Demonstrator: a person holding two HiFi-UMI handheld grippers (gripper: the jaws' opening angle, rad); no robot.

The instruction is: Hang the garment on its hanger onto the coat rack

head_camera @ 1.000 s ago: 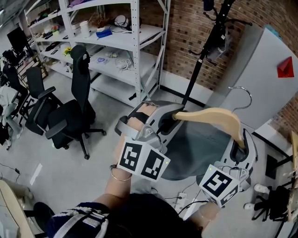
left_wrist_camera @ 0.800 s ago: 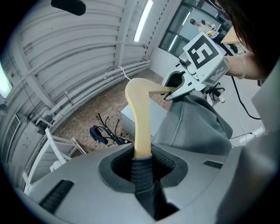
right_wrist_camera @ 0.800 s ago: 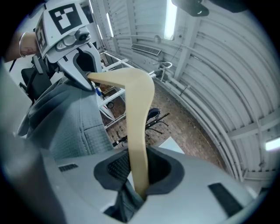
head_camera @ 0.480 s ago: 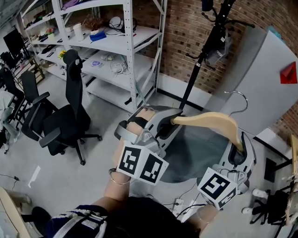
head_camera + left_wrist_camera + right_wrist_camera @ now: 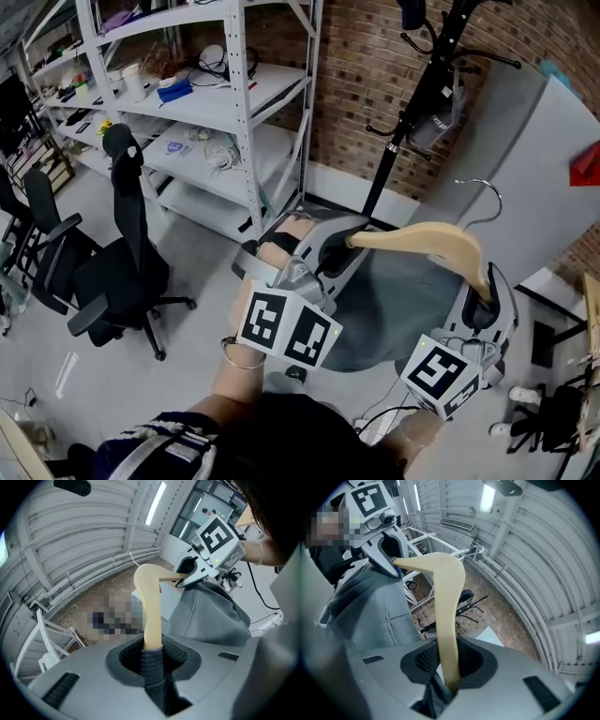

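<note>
A pale wooden hanger (image 5: 427, 239) with a metal hook (image 5: 483, 197) carries a grey garment (image 5: 394, 300) that hangs below it. My left gripper (image 5: 342, 246) is shut on the hanger's left end, with some garment fabric in the jaws too. My right gripper (image 5: 485, 298) is shut on its right end. The left gripper view looks along the hanger (image 5: 151, 611) from the left gripper (image 5: 152, 651) to the right gripper (image 5: 180, 579). The right gripper view shows the hanger (image 5: 445, 620) running from the right gripper (image 5: 450, 672) to the left gripper (image 5: 393, 564). The black coat rack (image 5: 403, 122) stands beyond, against the brick wall.
White metal shelving (image 5: 234, 94) with clutter stands at the back left. A black office chair (image 5: 112, 272) is on the floor at left. A grey panel (image 5: 534, 169) leans at right, behind the hook. Cables and black stands lie at the lower right (image 5: 553, 412).
Both grippers keep the same hold on the hanger. The head view has swung right, so the shelving and chairs have slid left in the picture.
</note>
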